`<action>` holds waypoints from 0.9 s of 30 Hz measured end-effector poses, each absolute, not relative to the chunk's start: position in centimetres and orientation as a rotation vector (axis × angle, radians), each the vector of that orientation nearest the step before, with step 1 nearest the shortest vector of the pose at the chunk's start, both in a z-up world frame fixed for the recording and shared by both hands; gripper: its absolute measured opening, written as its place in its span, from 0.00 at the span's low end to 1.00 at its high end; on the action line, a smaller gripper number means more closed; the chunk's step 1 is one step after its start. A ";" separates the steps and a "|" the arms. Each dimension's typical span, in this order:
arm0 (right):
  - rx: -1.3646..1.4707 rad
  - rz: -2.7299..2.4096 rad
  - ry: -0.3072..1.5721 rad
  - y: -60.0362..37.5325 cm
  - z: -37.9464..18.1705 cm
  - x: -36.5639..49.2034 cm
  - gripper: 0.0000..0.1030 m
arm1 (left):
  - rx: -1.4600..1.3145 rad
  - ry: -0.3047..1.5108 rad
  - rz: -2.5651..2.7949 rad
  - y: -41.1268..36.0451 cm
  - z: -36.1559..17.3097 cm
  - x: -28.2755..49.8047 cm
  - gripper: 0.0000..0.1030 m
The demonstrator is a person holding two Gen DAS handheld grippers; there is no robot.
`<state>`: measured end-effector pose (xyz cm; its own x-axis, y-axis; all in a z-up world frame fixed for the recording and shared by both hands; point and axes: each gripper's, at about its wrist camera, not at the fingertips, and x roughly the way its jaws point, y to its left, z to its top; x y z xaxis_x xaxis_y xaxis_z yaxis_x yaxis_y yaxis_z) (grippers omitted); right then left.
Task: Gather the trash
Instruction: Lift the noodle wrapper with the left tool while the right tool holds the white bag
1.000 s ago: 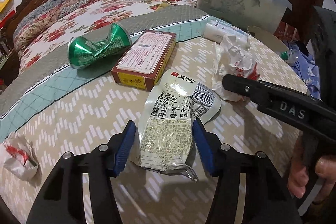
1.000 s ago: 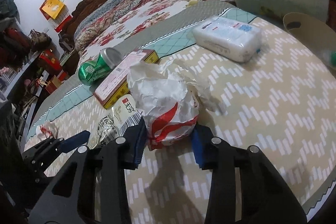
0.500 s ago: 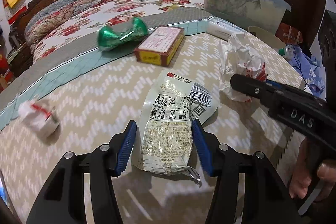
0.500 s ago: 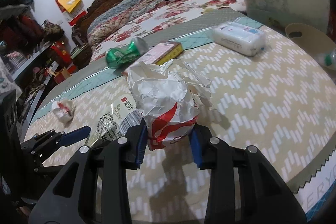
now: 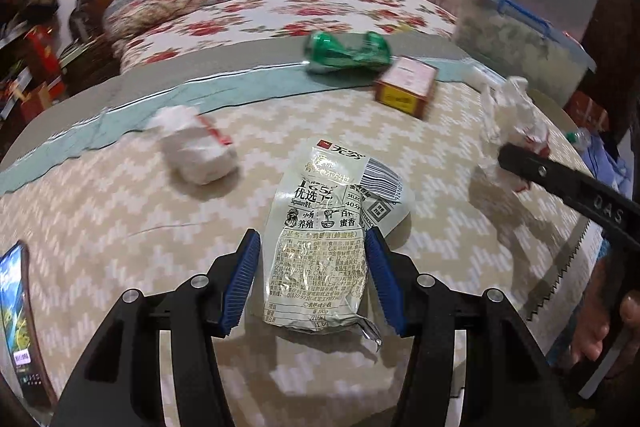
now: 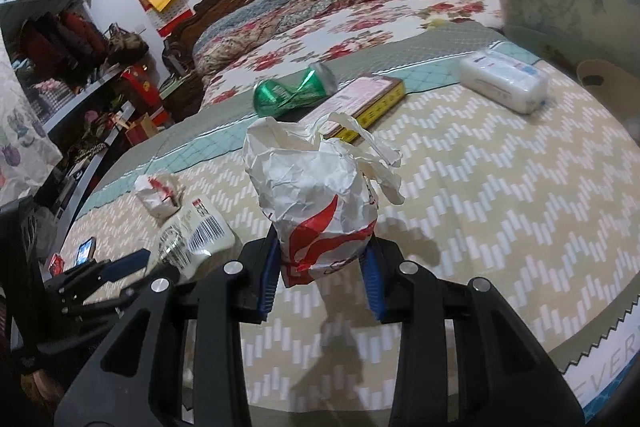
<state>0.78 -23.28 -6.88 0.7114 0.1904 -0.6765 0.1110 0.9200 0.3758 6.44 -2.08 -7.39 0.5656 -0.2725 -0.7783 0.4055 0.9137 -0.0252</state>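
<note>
My left gripper is shut on a silvery food wrapper and holds it above the table. My right gripper is shut on a crumpled white and red paper bag, lifted off the table. A second crumpled white and red paper ball lies on the table to the left. A crushed green can and a flat red and yellow box lie at the far edge. The can and box also show in the right wrist view.
The round table has a beige zigzag cloth. A white tissue pack lies far right. A phone lies at the near left edge. A clear storage bin stands far right. A floral bed lies beyond the table.
Both grippers have risen and pulled back with their trash held. The left view has swung left, bringing the paper ball and phone into sight.
</note>
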 end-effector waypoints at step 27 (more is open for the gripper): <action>0.263 0.198 0.863 -15.7 -7.4 1.2 0.37 | 0.052 0.877 -0.238 6.2 -6.7 6.4 0.50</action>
